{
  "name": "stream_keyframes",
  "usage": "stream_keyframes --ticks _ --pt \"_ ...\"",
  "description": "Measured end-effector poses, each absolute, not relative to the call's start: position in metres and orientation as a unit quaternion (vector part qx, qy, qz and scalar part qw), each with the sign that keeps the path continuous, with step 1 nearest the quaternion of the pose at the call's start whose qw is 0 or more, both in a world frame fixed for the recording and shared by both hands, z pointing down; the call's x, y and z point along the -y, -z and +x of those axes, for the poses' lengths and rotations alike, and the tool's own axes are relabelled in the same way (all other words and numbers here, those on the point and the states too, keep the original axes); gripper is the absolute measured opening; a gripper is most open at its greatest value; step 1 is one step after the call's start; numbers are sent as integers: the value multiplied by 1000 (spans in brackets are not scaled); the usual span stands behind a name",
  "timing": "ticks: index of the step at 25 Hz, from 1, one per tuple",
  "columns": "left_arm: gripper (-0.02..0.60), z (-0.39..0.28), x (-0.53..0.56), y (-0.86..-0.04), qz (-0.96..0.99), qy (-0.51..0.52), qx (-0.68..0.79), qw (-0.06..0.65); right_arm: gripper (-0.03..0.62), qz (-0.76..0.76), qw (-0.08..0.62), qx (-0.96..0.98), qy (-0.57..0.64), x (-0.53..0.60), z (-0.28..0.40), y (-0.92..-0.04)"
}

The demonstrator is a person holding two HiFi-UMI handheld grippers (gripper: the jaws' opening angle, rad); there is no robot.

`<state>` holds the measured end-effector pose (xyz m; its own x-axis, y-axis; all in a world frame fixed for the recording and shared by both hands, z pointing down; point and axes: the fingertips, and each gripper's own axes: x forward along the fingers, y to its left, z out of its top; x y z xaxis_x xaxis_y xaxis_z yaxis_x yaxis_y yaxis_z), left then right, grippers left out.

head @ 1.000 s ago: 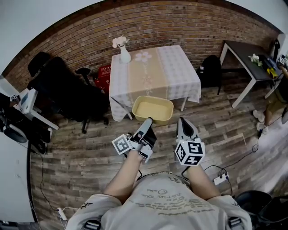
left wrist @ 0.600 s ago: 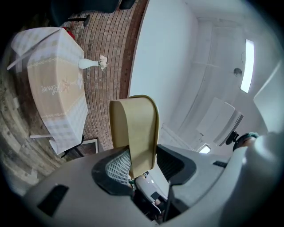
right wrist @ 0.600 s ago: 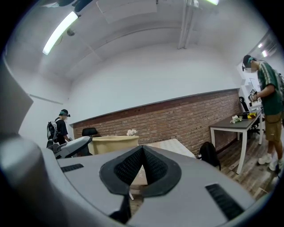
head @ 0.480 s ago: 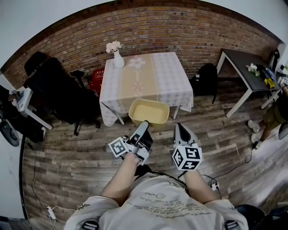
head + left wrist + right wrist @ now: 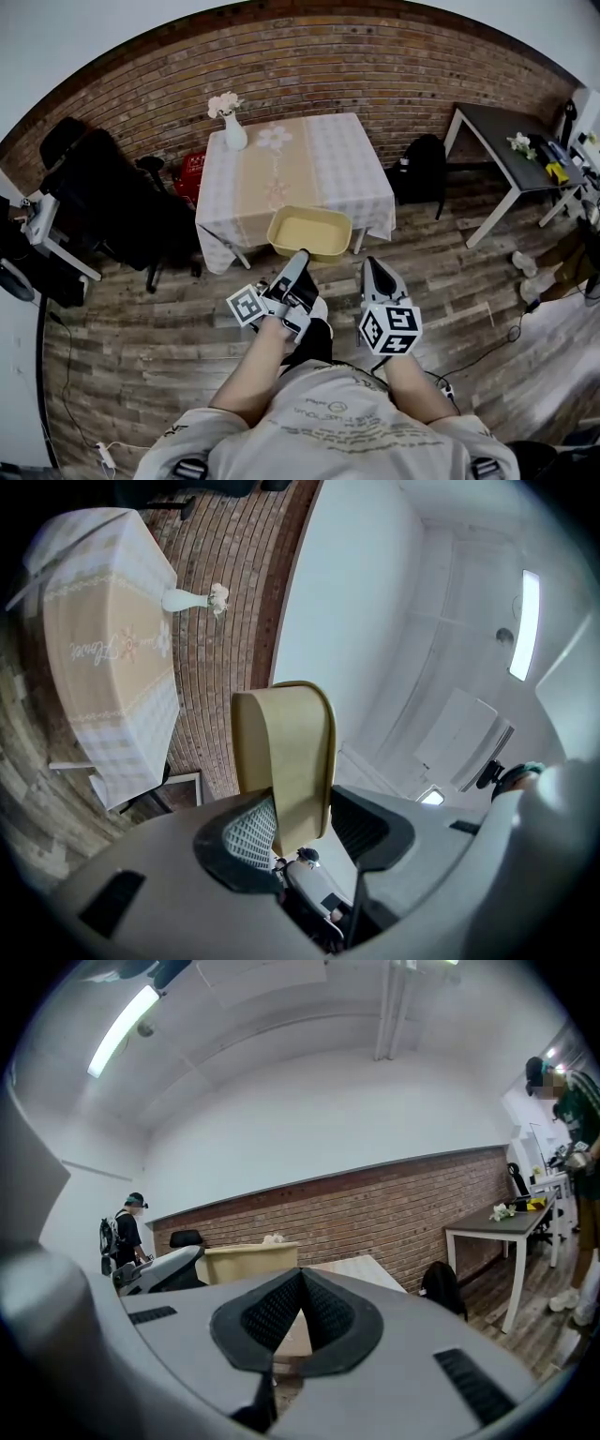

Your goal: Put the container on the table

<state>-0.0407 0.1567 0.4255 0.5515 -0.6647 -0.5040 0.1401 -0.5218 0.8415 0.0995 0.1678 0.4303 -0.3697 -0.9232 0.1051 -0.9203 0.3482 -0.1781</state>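
Looking down from the head, the left gripper (image 5: 302, 255) holds a yellow tub (image 5: 309, 232) by its near rim. The tub hangs in the air at the near edge of the worktop (image 5: 319, 159). A vase (image 5: 233, 133) stands on the worktop's far left corner. The right gripper (image 5: 372, 264) is close by the tub. In the left gripper view, the jaws are clamped on the tub's wall. In the right gripper view, the jaws are together with nothing in them, and the tub shows off to the left.
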Motion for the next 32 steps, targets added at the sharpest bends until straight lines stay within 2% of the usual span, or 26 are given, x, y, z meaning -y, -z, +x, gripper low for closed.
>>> stream_keyframes --ticks 13,32 --pt "184 -31 -46 -443 750 437 164 468 2 -569 0 -815 107 -65 107 -448" --pt "185 -34 173 -437 750 424 153 484 2 -579 -6 -808 110 150 100 -435"
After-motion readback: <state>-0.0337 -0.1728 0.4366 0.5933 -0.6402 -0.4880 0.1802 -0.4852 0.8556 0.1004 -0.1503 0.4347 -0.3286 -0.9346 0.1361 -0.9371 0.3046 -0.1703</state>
